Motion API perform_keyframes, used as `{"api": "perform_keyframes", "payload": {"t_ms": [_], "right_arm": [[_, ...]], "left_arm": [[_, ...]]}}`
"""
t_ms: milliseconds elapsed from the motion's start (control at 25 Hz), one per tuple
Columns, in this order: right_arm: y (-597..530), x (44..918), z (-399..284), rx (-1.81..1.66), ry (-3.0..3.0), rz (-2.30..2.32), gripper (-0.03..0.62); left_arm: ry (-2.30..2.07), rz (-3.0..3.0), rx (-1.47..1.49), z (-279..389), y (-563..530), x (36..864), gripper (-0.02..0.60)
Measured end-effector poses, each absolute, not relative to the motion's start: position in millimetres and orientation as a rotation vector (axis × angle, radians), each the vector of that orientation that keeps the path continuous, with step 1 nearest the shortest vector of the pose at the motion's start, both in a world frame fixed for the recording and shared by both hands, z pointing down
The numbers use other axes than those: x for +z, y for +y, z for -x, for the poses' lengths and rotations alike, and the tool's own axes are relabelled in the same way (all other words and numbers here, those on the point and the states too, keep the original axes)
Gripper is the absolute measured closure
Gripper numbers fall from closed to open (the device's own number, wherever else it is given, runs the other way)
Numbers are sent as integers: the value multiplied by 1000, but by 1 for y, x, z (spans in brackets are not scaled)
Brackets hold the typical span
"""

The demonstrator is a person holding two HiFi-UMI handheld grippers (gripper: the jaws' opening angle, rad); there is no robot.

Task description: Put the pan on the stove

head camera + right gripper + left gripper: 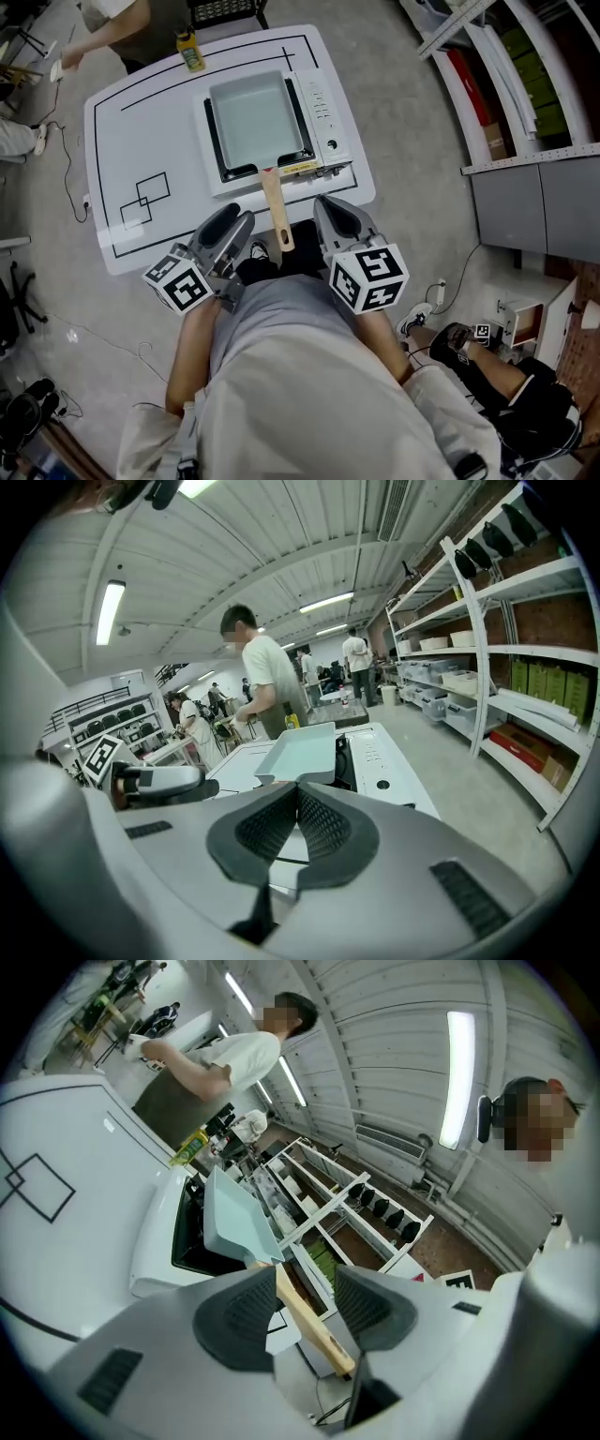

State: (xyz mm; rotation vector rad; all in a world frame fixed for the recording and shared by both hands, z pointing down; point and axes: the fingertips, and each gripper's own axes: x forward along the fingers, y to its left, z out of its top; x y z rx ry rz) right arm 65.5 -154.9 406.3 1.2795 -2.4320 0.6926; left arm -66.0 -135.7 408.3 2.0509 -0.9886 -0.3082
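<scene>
A rectangular pale teal pan (253, 117) sits on the black burner of the white stove (323, 112), its wooden handle (276, 214) sticking out over the table's front edge toward me. My left gripper (232, 222) hovers just left of the handle's end, open and not touching it. In the left gripper view the handle (309, 1321) shows in the gap between the spread pads, beyond the left gripper (305, 1302), with the pan (230, 1213) behind it. My right gripper (339, 217) is to the right of the handle, shut and empty. The right gripper (298, 803) faces the pan (300, 747).
The stove stands on a white table (141, 131) marked with black lines and squares (145, 197). A yellow bottle (190, 50) stands at the far edge, where a person (112, 23) leans in. Shelving (525, 84) runs along the right, and cables lie on the floor at left.
</scene>
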Motion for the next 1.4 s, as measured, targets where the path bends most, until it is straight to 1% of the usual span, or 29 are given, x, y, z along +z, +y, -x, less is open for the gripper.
{"api": "perform_keyframes", "payload": {"t_ms": [440, 600, 920, 1160, 1400], "right_arm": [[-148, 393, -70, 668, -2462, -1308, 585], [-147, 387, -68, 663, -2479, -1301, 585], [-146, 380, -64, 654, -2503, -1296, 585], [-145, 377, -64, 647, -2508, -1257, 585], [-148, 368, -63, 717, -2551, -1226, 585]], "left_arm": [[-1174, -2225, -254, 80, -131, 367, 466], [-1208, -2246, -250, 82, -131, 361, 482], [-1319, -2273, -199, 102, -129, 354, 558], [-1394, -2281, -114, 110, -134, 354, 565], [-1475, -2278, -43, 117, -142, 350, 568]]}}
